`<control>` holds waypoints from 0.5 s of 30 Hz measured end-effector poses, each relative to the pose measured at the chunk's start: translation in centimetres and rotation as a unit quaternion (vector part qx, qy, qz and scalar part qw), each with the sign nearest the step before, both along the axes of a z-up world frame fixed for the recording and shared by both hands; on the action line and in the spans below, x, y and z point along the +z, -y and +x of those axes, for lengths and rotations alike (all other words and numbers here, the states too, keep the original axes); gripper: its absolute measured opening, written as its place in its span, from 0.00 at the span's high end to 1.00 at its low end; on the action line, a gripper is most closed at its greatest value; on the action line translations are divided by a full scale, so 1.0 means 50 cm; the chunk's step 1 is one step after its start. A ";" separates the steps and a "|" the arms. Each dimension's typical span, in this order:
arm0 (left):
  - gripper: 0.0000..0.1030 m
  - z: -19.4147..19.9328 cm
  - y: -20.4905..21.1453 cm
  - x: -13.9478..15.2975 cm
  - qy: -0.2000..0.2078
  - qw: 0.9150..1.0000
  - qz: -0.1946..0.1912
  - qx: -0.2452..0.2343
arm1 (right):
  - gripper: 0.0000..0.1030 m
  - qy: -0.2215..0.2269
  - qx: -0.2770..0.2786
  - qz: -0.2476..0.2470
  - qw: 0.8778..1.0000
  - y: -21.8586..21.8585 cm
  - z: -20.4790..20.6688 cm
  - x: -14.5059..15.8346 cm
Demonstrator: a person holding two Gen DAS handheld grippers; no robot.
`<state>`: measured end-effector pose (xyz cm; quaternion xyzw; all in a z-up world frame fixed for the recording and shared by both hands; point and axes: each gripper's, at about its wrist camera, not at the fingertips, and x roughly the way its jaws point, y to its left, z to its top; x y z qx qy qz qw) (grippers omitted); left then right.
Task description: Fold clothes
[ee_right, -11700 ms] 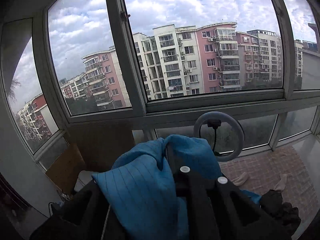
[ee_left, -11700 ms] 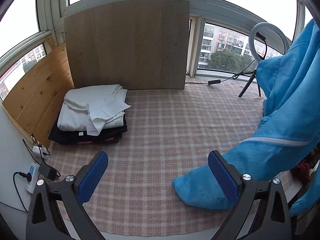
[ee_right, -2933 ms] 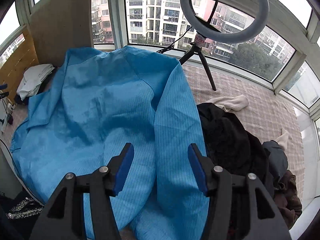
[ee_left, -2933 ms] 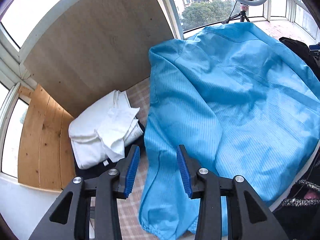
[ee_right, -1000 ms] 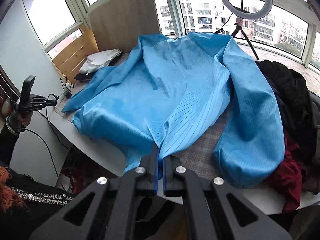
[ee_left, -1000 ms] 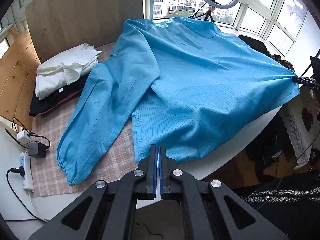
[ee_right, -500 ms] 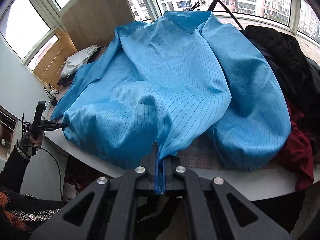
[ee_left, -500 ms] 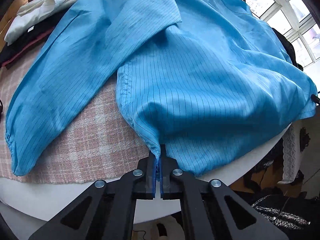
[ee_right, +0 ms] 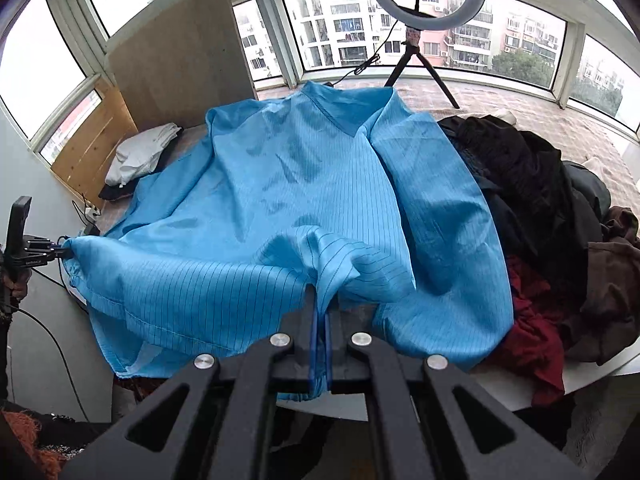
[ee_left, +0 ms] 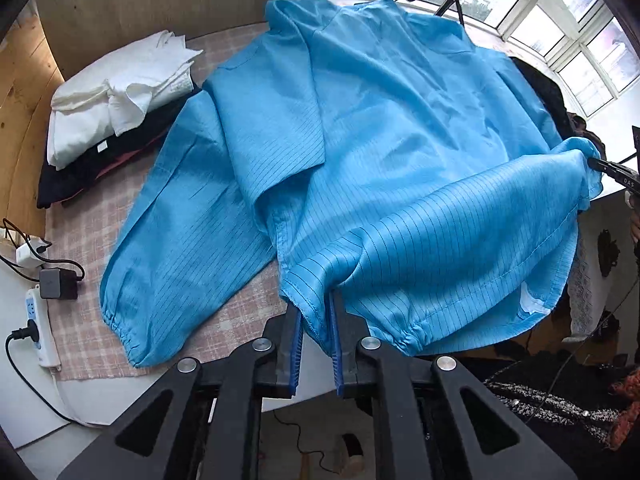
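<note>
The blue coat [ee_left: 400, 128] lies spread, unfolded, beside the folded stack [ee_left: 116, 92]; each hand-held gripper, left [ee_left: 316, 320] and right [ee_right: 320, 312], seemingly pinches its hem.

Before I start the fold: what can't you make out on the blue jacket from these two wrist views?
- Left gripper: jaws slightly apart around the blue jacket hem; clamping unclear, left view.
- Jacket front: face-down, hidden in both views.
- Near hem underside: hangs past the table edge, hidden by its own cloth.
- Black clothes pile: jacket sleeve covers its near side, right view.
</note>
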<state>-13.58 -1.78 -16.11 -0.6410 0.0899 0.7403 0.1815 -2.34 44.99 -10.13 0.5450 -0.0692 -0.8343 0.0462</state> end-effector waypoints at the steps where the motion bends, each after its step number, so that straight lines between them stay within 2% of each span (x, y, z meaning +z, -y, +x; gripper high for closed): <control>1: 0.78 0.000 0.007 -0.035 0.016 1.000 -0.013 0.014 | 0.97 0.038 -0.007 -0.002 0.999 -0.003 -0.011 -0.053; 2: 0.77 0.011 0.019 -0.057 0.029 0.999 -0.014 0.026 | 0.96 0.076 -0.017 -0.009 0.997 -0.009 -0.014 -0.102; 4: 0.77 0.055 0.040 -0.075 0.030 0.999 -0.014 0.028 | 0.96 0.109 -0.033 -0.034 0.993 -0.020 0.015 -0.158; 5: 0.74 0.085 0.045 -0.074 0.023 0.999 -0.015 0.019 | 0.95 0.110 -0.035 -0.041 0.992 -0.024 0.037 -0.170; 7: 0.63 0.149 0.048 -0.074 0.015 1.000 -0.003 0.002 | 0.89 0.105 -0.034 -0.041 0.993 -0.019 0.071 -0.177; 8: 0.56 0.175 0.046 -0.078 0.016 1.000 0.006 -0.005 | 0.82 0.103 -0.033 -0.040 0.993 -0.016 0.085 -0.180; 12: 0.54 0.234 0.014 -0.130 0.045 0.997 0.059 -0.018 | 0.77 0.095 -0.032 -0.038 0.994 -0.003 0.144 -0.193; 15: 0.54 0.243 -0.014 -0.172 0.060 0.996 0.067 -0.008 | 0.76 0.088 -0.031 -0.036 0.995 0.006 0.187 -0.203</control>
